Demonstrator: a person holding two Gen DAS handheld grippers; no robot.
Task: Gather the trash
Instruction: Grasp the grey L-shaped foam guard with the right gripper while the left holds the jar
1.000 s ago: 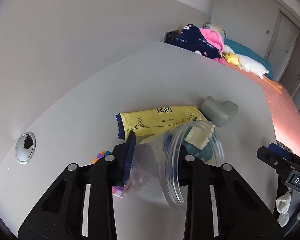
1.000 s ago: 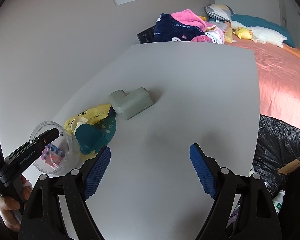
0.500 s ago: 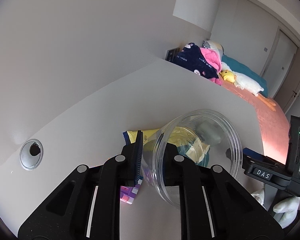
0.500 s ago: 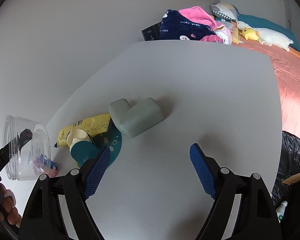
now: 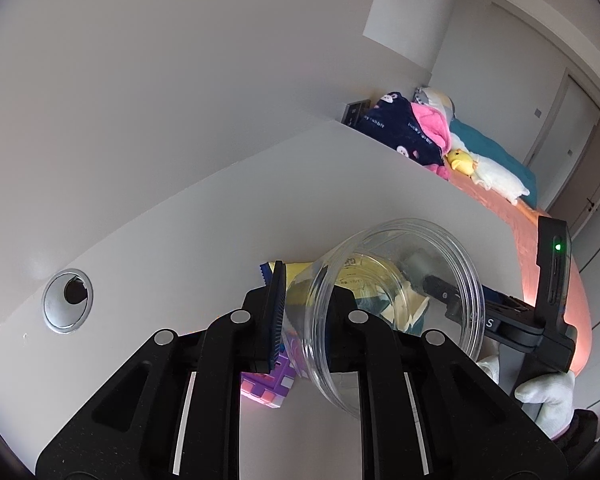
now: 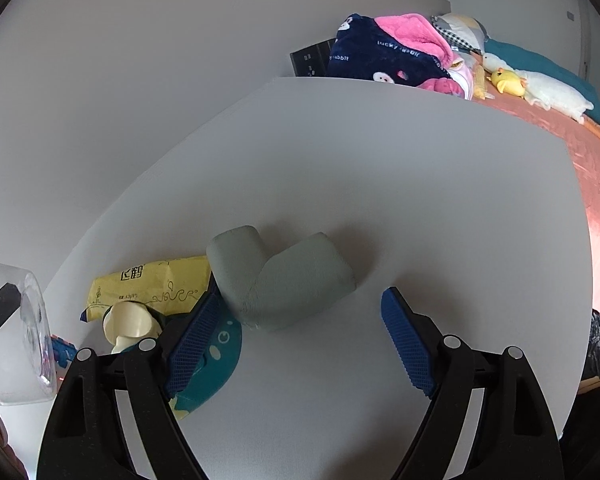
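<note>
Left wrist view shows the left gripper with its jaws closed on the wall of a clear round plastic jar; the jar is tilted, lifted off the white table, and its mouth faces away from the camera; it looks empty, though this is hard to confirm through the plastic. The right gripper hangs low over the table with jaws wide open and holding nothing; a grey-green L-shaped foam block lies just ahead, between the blue pads. To the left of the block lie a yellow printed snack packet, a cream paper cup on its side and a teal round wrapper; a purple and pink gridded piece lies under the jar.

The step in hand seems to be the first collection: jar ready, right gripper choosing a piece. The next move probably calls for closing the open jaws on the foam block or the cup, then bringing it to the jar mouth; the block looks wide for that opening, so it may not fit.

The table is plain and matte, with a metal cable grommet near the wall; beyond its far edge stands a bed with a pink cover, folded clothes and plush toys.
</note>
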